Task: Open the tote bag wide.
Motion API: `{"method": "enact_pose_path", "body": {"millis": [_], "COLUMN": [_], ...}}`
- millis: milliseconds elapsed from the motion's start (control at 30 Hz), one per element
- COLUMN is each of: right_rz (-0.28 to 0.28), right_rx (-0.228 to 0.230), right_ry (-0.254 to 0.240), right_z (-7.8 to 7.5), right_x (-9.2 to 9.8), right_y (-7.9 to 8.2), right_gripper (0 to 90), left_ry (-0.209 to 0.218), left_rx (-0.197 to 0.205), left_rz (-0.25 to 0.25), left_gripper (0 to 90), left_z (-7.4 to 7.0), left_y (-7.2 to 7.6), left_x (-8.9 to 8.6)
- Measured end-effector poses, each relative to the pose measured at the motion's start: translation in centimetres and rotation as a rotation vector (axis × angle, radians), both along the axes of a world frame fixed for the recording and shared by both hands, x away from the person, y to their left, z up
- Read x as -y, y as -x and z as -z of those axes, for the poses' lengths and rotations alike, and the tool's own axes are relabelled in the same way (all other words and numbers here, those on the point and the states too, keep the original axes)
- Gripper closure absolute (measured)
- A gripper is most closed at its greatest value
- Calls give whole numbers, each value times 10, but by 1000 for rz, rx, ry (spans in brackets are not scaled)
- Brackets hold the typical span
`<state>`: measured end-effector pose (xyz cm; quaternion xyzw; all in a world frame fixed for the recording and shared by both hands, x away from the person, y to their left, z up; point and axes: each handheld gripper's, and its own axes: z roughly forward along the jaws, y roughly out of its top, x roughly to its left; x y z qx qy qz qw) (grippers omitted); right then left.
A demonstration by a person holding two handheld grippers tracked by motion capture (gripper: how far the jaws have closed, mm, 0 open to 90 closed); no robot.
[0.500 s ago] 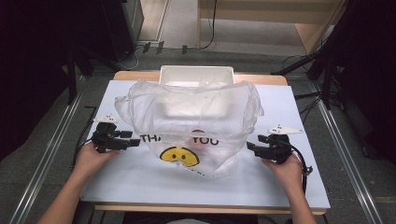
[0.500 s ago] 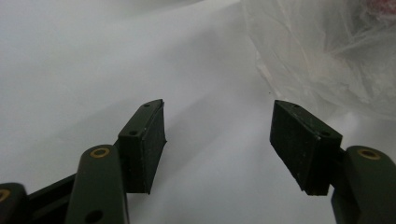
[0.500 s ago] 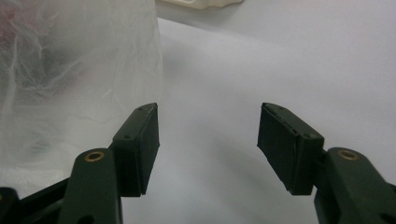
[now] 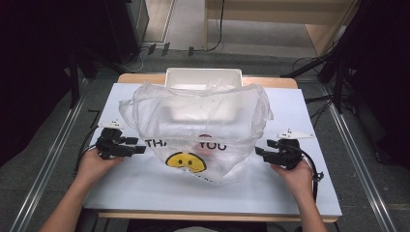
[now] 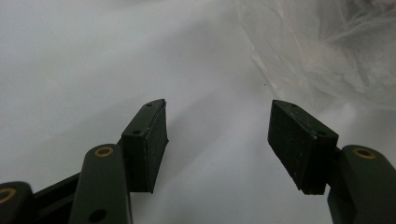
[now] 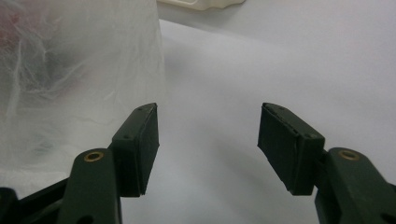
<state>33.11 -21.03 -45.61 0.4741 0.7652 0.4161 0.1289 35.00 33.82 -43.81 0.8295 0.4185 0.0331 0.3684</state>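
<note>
A translucent plastic bag [image 4: 198, 121], printed with a yellow smiley face and "THANK YOU", lies puffed up in the middle of the white table cover [image 4: 145, 188]. My left gripper [image 4: 139, 149] rests on the cover just left of the bag, pointing at it. Its jaws are open and hold nothing. In the left gripper view the left gripper [image 5: 219, 119] has bare cover between its pads, with the bag [image 5: 327, 46] ahead to the right. My right gripper [image 4: 260, 152] mirrors it on the bag's right side, also open. In the right gripper view the right gripper [image 6: 208, 123] is beside the bag [image 6: 70, 60], apart from it.
A white rectangular bin [image 4: 203, 77] stands at the table's far edge, partly under the bag's far end; its rim [image 6: 205, 3] also appears in the right gripper view. Metal floor rails run along both sides of the table. Dark stands and cables sit beyond the far edge.
</note>
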Motion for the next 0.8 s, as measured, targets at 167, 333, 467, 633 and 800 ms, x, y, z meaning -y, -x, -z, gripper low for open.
{"method": "enact_pose_path", "body": {"millis": [167, 333, 467, 633, 800], "right_rz": [-3, -5, -7, -5, 2], "right_rx": [-8, -7, -14, -13, -19], "right_ry": [2, -9, -6, -8, -23], "right_z": [2, 1, 1, 1, 0], "right_x": [-1, -1, 1, 2, 2], "right_y": [-1, 0, 1, 0, 0], "right_gripper": [396, 396, 392, 388, 410], "left_ry": [13, 10, 1, 16, 14], "left_rx": [3, 2, 1, -6, -8], "left_rz": [-16, -21, -18, -25, -19], "left_gripper": [388, 382, 380, 379, 386], "left_z": [-2, -2, -1, -1, -4], "left_y": [0, 0, -1, -2, -1], "left_x": [-3, -2, -1, -1, -1]}}
